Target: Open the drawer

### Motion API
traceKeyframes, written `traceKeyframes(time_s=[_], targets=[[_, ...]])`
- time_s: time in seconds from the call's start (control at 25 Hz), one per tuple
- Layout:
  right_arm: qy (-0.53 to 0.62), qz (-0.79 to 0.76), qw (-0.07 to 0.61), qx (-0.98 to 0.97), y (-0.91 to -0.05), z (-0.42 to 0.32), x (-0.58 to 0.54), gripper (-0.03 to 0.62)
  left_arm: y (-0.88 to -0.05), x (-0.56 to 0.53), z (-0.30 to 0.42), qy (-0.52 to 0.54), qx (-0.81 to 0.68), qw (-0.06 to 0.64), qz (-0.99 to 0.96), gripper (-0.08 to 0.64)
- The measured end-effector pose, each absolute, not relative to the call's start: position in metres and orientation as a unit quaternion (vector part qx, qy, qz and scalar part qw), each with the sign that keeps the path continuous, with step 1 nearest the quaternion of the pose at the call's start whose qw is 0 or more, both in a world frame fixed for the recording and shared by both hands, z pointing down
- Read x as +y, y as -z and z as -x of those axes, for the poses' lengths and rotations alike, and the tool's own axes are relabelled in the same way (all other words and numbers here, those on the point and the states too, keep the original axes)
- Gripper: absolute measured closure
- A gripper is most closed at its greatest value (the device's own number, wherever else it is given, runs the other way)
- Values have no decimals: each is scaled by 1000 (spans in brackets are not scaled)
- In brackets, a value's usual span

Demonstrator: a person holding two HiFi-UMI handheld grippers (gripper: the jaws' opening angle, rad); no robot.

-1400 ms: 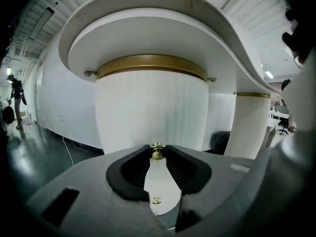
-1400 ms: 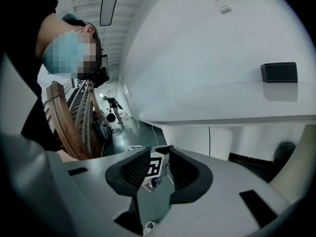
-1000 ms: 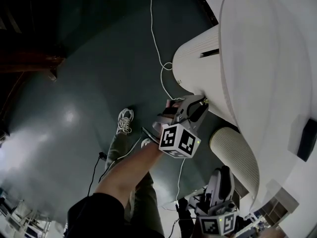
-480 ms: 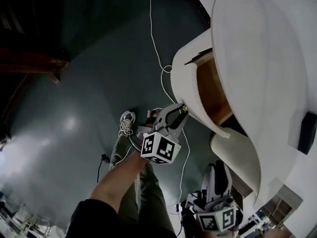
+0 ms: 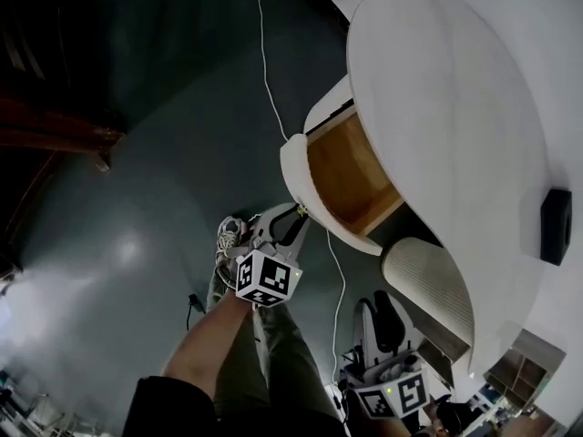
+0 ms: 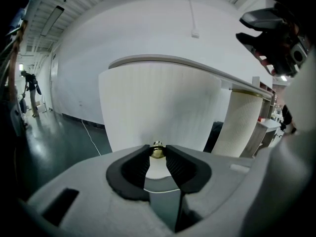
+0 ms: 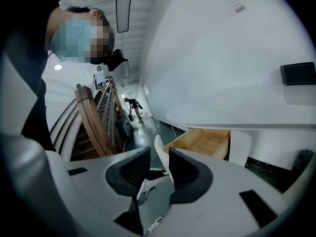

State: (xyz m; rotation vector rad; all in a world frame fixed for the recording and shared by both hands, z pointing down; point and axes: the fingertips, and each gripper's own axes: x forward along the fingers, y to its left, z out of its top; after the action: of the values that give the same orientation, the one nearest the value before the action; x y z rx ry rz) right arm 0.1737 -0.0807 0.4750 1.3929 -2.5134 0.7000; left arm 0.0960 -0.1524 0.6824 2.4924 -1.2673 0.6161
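The dark green floor (image 5: 137, 180) fills the left of the head view, and a white cable (image 5: 266, 80) runs along it toward the table. A shoe (image 5: 228, 237) stands on the floor just left of the left claw (image 5: 298, 212). The person's bare arm (image 5: 214, 344) reaches up from the bottom edge of the view to that claw.

In the left gripper view the left claw (image 6: 157, 150) is closed on a small brass knob (image 6: 157, 151), one black pad on each side of it. The knob sits on the ribbed white front (image 6: 163, 102) of the drawer (image 5: 351, 176).

The drawer hangs under the left edge of the white table (image 5: 455, 107) and stands well out from it. Its bare wooden inside shows from above, and no contents can be made out in it. The rounded drawer front (image 5: 296, 167) faces the left claw.

Right of the drawer, under the same table edge, stands a ribbed white leg (image 5: 428, 285). Below it in the head view is the right claw (image 5: 375, 302), well apart from the drawer and pointing toward the table.

In the right gripper view the right claw (image 7: 159, 154) has its jaws apart with nothing pressed between the pads; the open drawer (image 7: 205, 142) shows beyond them. A wooden stair rail (image 7: 94, 117) rises at that view's left.

A black box (image 5: 555, 226) lies on the table near its right edge.
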Motion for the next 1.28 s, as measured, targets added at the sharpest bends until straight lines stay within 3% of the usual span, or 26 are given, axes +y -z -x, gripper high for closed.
traceKeyframes(time_s=[1.28], targets=[[-226,-382,98,-891,-453,-136,-61,474,-694,-104,-55,-243,-437,194,-844,453]])
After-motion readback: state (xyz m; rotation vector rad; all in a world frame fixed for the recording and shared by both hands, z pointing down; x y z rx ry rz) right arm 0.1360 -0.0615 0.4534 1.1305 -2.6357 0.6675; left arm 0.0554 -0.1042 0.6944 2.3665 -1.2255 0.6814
